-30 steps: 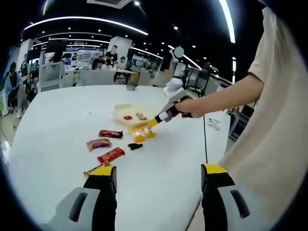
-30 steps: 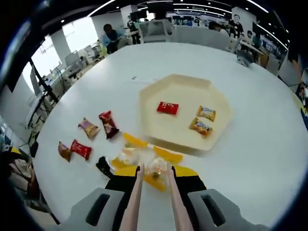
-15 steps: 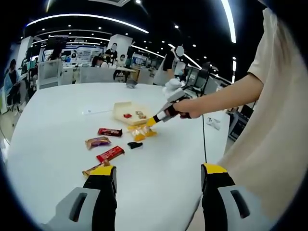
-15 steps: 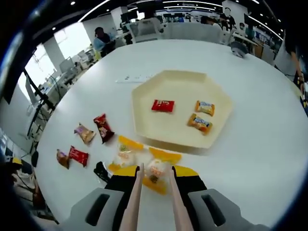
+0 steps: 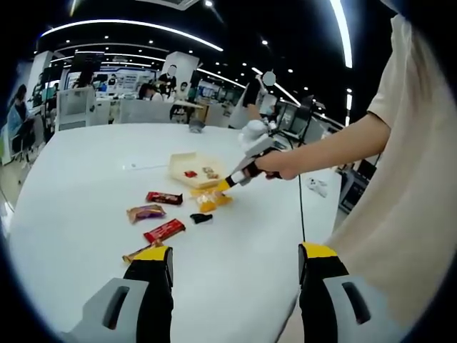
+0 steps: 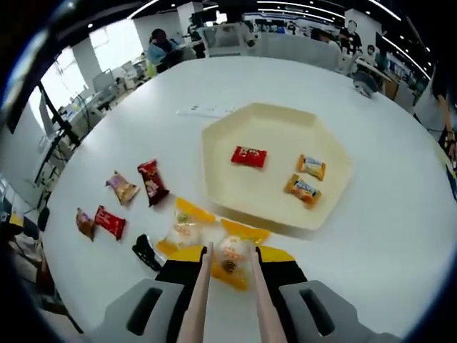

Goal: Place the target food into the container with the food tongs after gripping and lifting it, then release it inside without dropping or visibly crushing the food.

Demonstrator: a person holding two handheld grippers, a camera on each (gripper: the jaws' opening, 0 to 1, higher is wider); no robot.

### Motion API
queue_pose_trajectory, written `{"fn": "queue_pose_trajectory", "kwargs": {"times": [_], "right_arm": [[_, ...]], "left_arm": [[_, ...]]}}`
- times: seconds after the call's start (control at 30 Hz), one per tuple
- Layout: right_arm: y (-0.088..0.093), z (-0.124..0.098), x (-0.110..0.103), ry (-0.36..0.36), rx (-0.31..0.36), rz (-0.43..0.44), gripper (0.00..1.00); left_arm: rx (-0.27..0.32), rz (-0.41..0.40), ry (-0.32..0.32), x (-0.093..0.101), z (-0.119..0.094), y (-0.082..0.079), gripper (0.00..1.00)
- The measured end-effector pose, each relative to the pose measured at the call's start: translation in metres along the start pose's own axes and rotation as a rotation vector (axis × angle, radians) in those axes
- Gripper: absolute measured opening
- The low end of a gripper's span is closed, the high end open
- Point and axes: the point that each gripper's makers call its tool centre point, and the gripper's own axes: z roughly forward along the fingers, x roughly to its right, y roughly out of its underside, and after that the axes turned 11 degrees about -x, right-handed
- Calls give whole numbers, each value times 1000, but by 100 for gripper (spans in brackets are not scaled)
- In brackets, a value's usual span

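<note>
My right gripper (image 6: 232, 266) is shut on a pair of pale food tongs (image 6: 202, 289). The tong tips pinch a clear and yellow snack packet (image 6: 230, 259) just short of the near edge of the cream hexagonal tray (image 6: 275, 128). In the tray lie a red packet (image 6: 248, 156) and two orange packets (image 6: 311, 166). A second yellow packet (image 6: 184, 227) lies on the table to the left. In the left gripper view the right gripper (image 5: 250, 158), in a person's hand, reaches toward the tray (image 5: 187, 163). My left gripper (image 5: 235, 266) hangs open over the table's near edge, holding nothing.
Loose on the white table (image 6: 385, 214) lie a black packet (image 6: 146, 250), a red one (image 6: 108, 220), a brown one (image 6: 84, 223), a maroon one (image 6: 151, 182) and a tan one (image 6: 121, 188). The person's arm and shirt (image 5: 400, 179) stand at the right. Desks and people are far behind.
The right gripper's view has shifted slightly over the table while the tongs stay clamped on the yellow packet. The left gripper has stayed where it was.
</note>
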Motion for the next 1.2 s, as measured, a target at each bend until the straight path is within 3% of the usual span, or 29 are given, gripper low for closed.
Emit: {"fn": "queue_pose_trajectory", "kwargs": {"times": [0.23,1.2], "right_arm": [[1,3,-2,31,-12,-45,27],[1,4,1,19,-7,-73,23]], "left_arm": [[-5,2,2,1,0,1,71],[-11,1,1,0,1,4,71]]}}
